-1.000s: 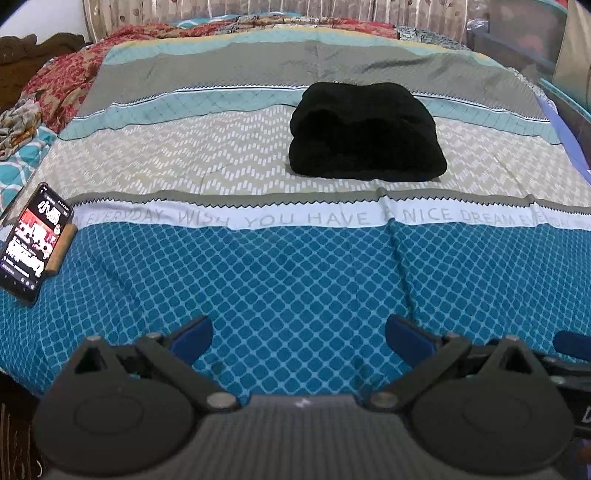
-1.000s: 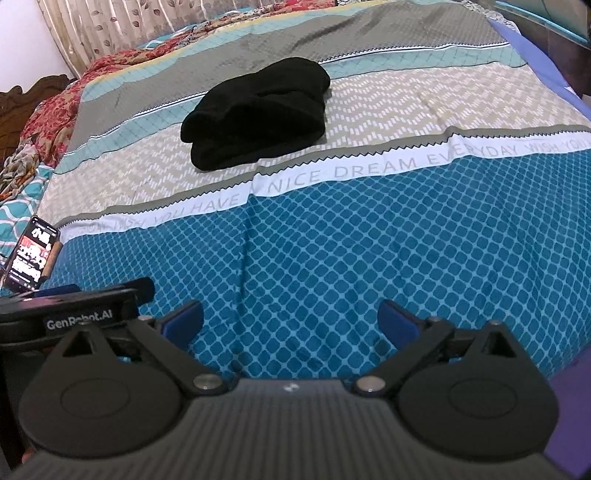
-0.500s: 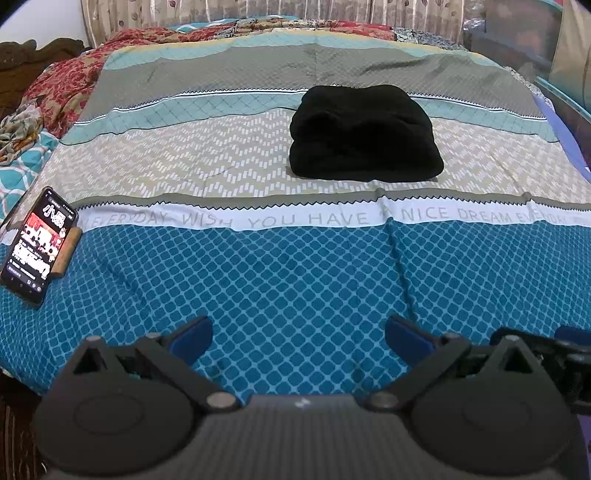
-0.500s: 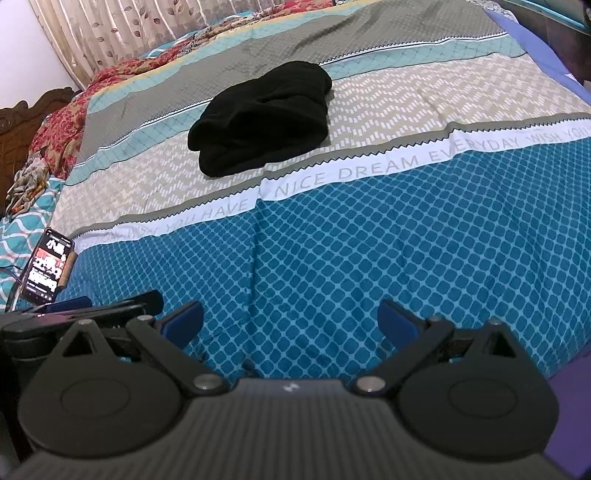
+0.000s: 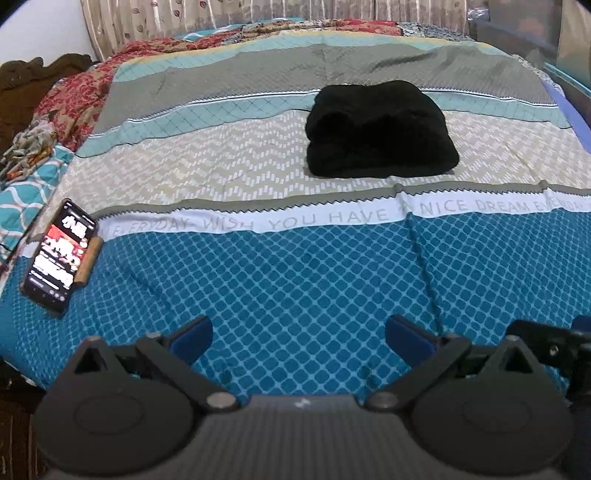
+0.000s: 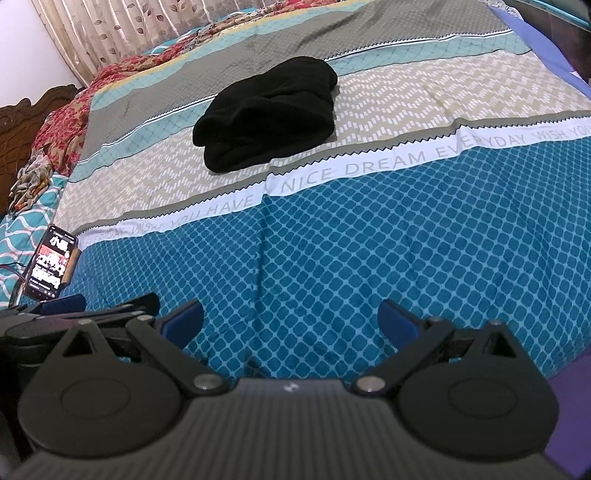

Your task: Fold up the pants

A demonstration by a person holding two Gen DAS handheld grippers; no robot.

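Hovering over the bedspread [image 5: 295, 280], both grippers' fingers [image 5: 192, 338] [image 6: 397, 321] are spread wide, empty, far from the folded pants [image 5: 380, 129].

A patterned bedspread [image 5: 295, 280] is covering the bed. Leaf-print curtains [image 6: 110, 33] are hanging behind it, beside a white wall [image 6: 26, 55] and a carved wooden headboard [image 6: 22, 118].

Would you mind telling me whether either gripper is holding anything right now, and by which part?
Nothing is held. The left gripper and right gripper are open and empty; the folded black pants lie untouched.
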